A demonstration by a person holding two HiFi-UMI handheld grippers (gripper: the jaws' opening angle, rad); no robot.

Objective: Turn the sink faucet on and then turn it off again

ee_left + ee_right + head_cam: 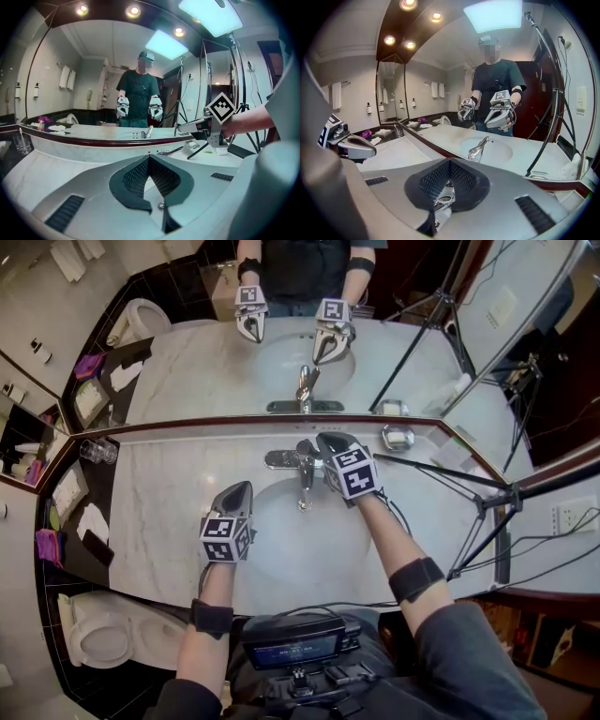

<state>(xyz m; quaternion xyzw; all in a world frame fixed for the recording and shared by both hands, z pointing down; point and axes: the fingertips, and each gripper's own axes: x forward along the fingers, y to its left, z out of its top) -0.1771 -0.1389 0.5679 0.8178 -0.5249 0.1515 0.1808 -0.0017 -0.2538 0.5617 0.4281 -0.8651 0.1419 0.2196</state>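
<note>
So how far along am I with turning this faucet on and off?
Done: nothing I can confirm; no water stream shows at the faucet. In hand: the right gripper, jaws shut, is at the faucet's handle. The left gripper hangs shut over the sink, idle. Left: I can't tell whether the on turn already happened, so possibly both turns.

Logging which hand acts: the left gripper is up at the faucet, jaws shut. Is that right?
No. The right gripper is up at the faucet, jaws shut, as the head view shows; the left gripper hangs back over the basin.
</note>
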